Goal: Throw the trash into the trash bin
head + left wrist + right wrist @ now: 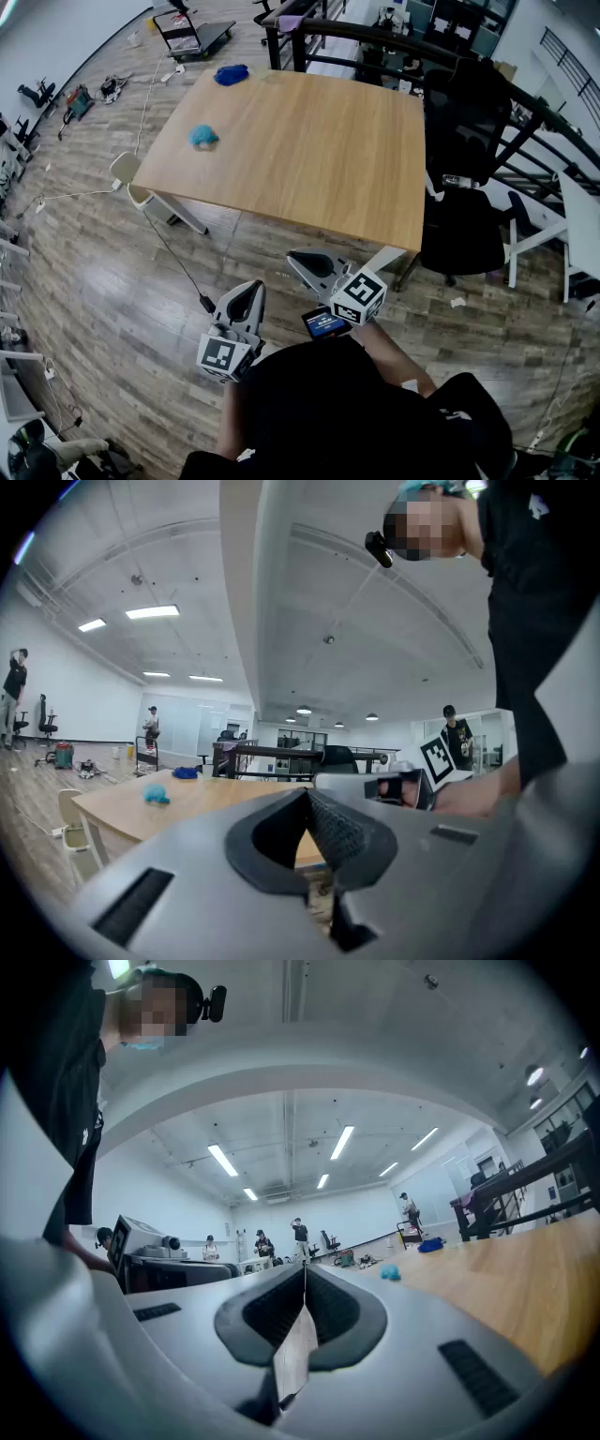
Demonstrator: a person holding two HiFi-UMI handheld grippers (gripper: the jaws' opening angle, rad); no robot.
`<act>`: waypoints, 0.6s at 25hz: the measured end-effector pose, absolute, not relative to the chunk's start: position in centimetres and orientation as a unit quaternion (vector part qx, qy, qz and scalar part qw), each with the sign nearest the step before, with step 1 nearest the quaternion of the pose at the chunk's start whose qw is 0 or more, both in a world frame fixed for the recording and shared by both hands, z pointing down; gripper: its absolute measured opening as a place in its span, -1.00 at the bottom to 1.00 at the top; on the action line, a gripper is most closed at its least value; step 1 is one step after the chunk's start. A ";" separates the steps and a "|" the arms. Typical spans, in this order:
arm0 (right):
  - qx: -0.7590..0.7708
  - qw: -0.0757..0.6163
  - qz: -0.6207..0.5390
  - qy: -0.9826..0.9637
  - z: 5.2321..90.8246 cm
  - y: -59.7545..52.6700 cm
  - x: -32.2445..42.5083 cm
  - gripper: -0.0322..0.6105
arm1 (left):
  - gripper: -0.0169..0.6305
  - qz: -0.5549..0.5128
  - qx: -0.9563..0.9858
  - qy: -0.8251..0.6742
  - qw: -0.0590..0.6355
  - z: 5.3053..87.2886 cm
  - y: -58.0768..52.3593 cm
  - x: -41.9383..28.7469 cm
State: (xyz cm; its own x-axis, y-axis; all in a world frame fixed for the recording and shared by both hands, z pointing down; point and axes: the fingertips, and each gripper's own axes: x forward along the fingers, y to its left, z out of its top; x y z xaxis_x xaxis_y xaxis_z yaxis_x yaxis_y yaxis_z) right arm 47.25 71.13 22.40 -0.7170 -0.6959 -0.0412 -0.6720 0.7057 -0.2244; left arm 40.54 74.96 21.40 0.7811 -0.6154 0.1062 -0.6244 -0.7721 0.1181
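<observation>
A black chair (464,159) stands beside the wooden table (319,159). The light blue trash (203,137) and dark blue trash (231,74) lie on its far left side — well apart from the left gripper (251,291) and right gripper (295,258), both squeezed shut, empty.

place: large open-plan office or lab hall | floor: wood planks (112,309), loose cables (114,87) near the wall | furniture: wooden counter (309,150), black office chair (464,234), wheeled cart (192,33) | structure: dark metal railing (375,37), more desks (450,23) beyond it, high white ceiling with strip lights (152,612) | people: several standing (300,1238) by the far wall
</observation>
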 end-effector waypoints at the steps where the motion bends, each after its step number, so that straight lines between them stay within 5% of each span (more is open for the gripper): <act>1: -0.371 0.063 -0.092 0.922 22.2 70.7 47.1 -0.90 | -0.94 0.034 0.942 -0.328 0.067 21.5 74.5 40.2; 15: -0.395 0.021 -0.092 0.914 23.5 60.1 41.7 -0.90 | -0.94 -0.009 0.951 -0.301 0.074 23.0 62.7 34.9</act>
State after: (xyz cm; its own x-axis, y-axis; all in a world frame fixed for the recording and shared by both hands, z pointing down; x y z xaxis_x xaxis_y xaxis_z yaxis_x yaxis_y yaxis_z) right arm 41.69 60.14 23.52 -0.6874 -0.7255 0.0337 -0.7177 0.6714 -0.1848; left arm 34.86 62.67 23.00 0.8184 -0.5739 0.0284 -0.5713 -0.8075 0.1466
